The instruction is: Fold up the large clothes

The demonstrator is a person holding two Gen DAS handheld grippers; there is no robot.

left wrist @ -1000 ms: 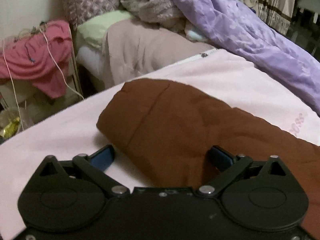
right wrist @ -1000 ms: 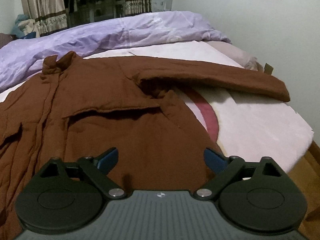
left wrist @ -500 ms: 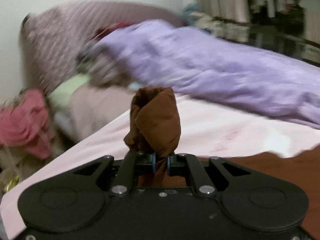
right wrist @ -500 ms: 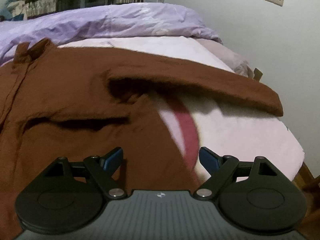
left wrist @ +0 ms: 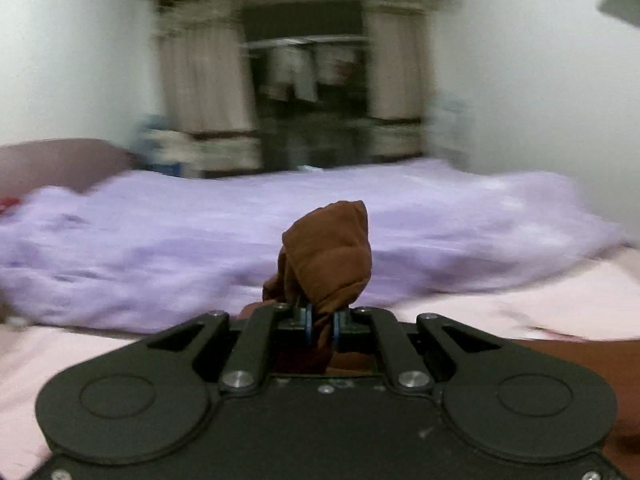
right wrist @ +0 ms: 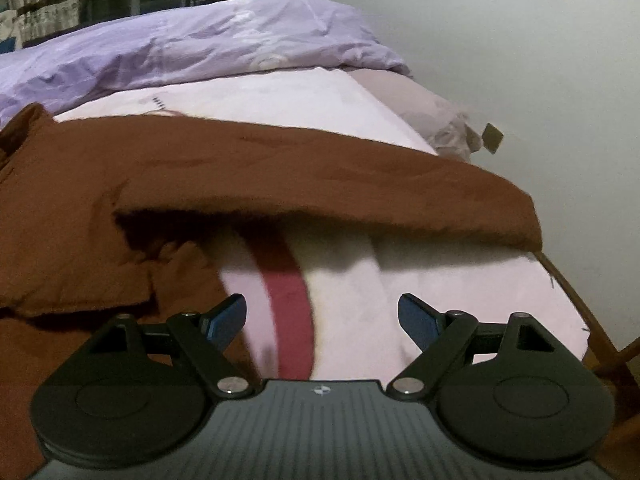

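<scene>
A large brown padded coat lies spread on the pink bed sheet. Its right sleeve stretches out across the sheet toward the bed's right edge. My left gripper is shut on the bunched end of the coat's left sleeve, which sticks up above the jaws, lifted off the bed. My right gripper is open and empty, low over the sheet just in front of the right sleeve, with a red stripe of the sheet between its fingers.
A crumpled purple duvet lies along the far side of the bed; it also shows in the right wrist view. A white wall is close on the right, past the bed's edge. Curtains hang behind.
My left gripper closed on the left sleeve end, lifted it and swung right, toward the duvet. My right gripper stayed open and moved right and forward toward the right sleeve.
</scene>
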